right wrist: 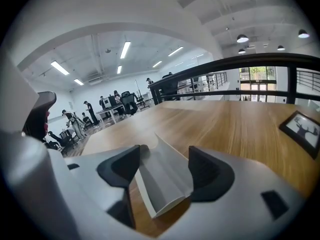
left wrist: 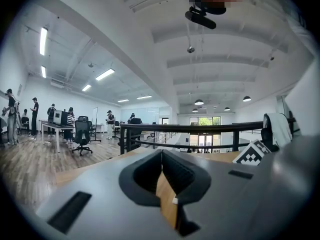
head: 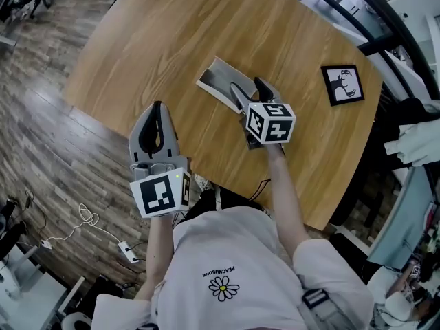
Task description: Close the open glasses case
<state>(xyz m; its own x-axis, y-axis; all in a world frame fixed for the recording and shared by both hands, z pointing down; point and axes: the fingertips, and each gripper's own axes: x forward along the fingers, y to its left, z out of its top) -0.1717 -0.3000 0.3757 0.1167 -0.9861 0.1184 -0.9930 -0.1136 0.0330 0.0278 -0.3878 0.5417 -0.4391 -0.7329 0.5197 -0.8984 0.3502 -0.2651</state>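
An open grey glasses case [head: 218, 78] lies near the middle of the round wooden table [head: 172, 33], its lid raised. My right gripper [head: 247, 86] is open at the case's near end. In the right gripper view the case [right wrist: 162, 184] sits between the two dark fingers [right wrist: 122, 168], and I cannot tell whether they touch it. My left gripper [head: 159, 106] hangs over the table's near edge, left of the case and apart from it. Its jaws [left wrist: 161, 156] are shut with nothing between them.
A black framed picture [head: 342, 84] lies on the table to the right of the case, also seen in the right gripper view as the frame [right wrist: 302, 129]. A black railing [head: 357, 19] runs behind the table. A white cable and power strip [head: 103, 236] lie on the wood floor at left.
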